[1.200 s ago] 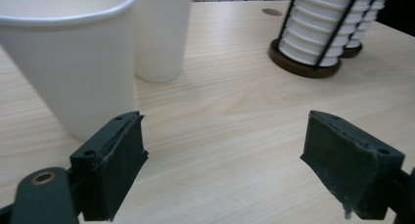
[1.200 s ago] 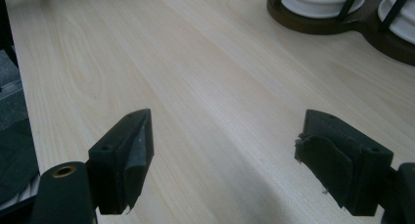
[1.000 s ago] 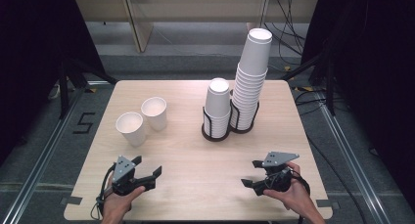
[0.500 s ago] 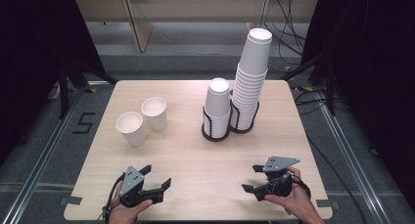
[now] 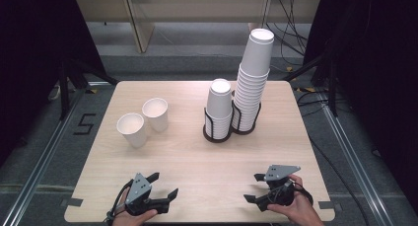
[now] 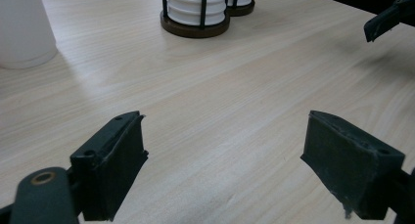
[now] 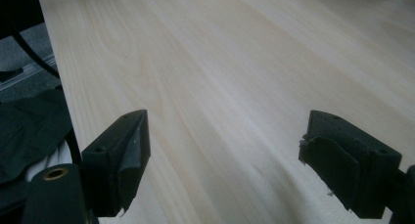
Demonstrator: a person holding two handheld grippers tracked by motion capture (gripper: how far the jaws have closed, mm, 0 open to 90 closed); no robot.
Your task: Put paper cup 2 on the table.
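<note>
Paper cups (image 5: 143, 122), two, stand loose at left; stacks in holders (image 5: 231, 130) presumably await unloading. Left gripper (image 5: 162, 186) and right gripper (image 5: 254, 189) gape, empty.

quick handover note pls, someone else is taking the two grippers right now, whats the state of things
Left gripper: open, empty, low over the near-left table edge.
Right gripper: open, empty, low over the near-right edge.
Things: two loose paper cups stand upright, mouths up, at mid-left. Short stack of cups in a black wire holder at centre; tall stack of cups in the holder beside it, to the right.
Done: the two loose cups are out on the wooden table.
Left: likely the cup work itself; neither gripper touches a cup.
</note>
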